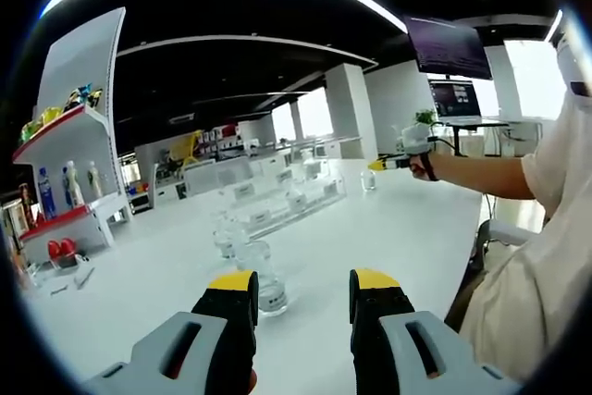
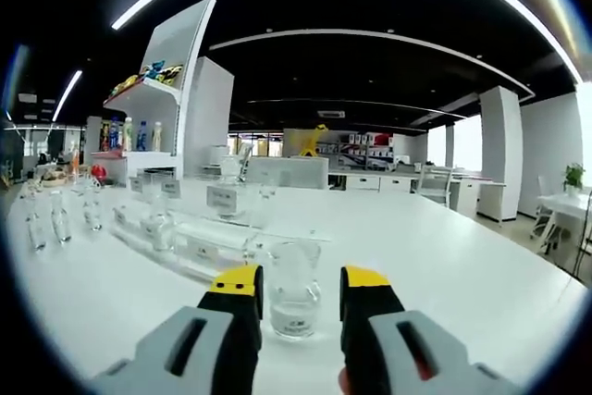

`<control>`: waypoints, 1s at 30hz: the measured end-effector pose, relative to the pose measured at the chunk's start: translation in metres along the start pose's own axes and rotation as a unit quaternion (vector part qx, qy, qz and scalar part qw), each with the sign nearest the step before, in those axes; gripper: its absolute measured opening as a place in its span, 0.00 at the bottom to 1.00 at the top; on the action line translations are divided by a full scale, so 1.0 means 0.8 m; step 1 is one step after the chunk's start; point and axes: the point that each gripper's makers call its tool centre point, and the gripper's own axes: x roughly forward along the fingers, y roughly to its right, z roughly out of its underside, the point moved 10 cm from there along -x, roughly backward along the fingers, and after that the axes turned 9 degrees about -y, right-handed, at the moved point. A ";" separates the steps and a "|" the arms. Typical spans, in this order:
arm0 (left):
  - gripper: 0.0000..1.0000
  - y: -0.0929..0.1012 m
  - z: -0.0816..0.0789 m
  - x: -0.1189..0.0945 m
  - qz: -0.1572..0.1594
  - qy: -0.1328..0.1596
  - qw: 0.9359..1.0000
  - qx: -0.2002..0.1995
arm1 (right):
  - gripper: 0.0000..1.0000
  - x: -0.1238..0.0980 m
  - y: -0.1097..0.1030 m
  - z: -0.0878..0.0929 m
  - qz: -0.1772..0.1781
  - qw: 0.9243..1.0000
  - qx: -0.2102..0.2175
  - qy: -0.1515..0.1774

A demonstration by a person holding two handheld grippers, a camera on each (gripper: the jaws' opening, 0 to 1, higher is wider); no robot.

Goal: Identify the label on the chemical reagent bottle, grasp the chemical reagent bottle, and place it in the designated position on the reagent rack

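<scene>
In your left gripper view, your left tongs (image 1: 302, 295) stand apart at the bottom of the frame, their yellow-tipped black jaws holding nothing. A clear glass reagent bottle (image 1: 263, 277) sits on the glossy white desk (image 1: 388, 228) just above the left jaw. At right centre your right tongs (image 1: 381, 164) reach out beside another small bottle (image 1: 368, 179); you cannot tell their state there.

Your right gripper view shows those right tongs (image 2: 296, 286) apart, with a round, transparent bottle (image 2: 294, 300) standing between the jaws, not clamped. To its left lies the clear acrylic reagent rack (image 2: 199, 233) bearing white label cards. A white shelf (image 2: 148, 99) with coloured items fills the upper left.
</scene>
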 end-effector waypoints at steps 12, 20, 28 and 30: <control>0.40 -0.006 0.002 -0.006 -0.007 0.003 1.000 -0.004 | 0.32 0.005 -0.008 0.000 -0.003 1.000 -0.004 -0.002; 0.40 -0.008 0.004 -0.005 -0.008 0.003 1.000 -0.006 | 0.31 0.019 -0.009 0.003 -0.002 1.000 -0.003 -0.012; 0.40 -0.012 0.005 -0.009 -0.016 0.005 1.000 -0.008 | 0.31 0.027 -0.007 0.007 0.000 1.000 -0.002 -0.019; 0.40 -0.014 0.006 -0.010 -0.018 0.005 1.000 -0.010 | 0.30 0.029 -0.009 0.009 0.000 1.000 -0.004 -0.021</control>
